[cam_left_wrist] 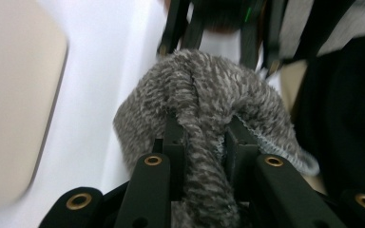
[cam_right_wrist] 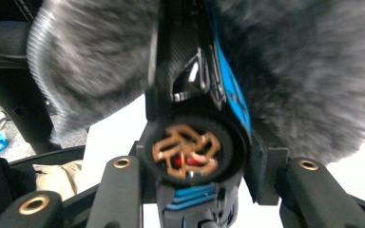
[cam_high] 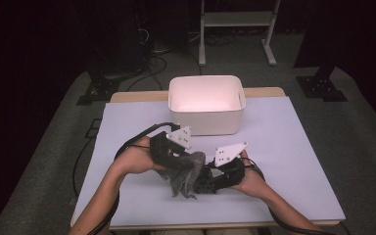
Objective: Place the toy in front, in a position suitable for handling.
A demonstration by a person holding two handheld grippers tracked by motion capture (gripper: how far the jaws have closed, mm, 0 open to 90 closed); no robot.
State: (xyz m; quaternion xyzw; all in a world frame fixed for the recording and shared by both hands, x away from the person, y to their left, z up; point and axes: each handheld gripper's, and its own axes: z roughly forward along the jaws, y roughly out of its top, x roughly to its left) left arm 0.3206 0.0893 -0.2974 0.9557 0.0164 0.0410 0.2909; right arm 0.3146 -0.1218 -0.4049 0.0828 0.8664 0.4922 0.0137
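Note:
A grey fuzzy cloth hangs just above the table between my two hands. My left gripper is shut on a bunched fold of it; in the left gripper view the cloth bulges up out of the jaws of the left gripper. My right gripper comes in from the right, right against the cloth. It is shut on a black cylindrical tool with blue trim, whose round end shows copper-coloured parts. In the right gripper view, the cloth drapes over the tool's far end beyond the right gripper.
A white rectangular bin stands at the back middle of the pale table, beyond both grippers. Cables trail from the grippers towards the front edge. A white frame and dark stands are on the floor behind the table.

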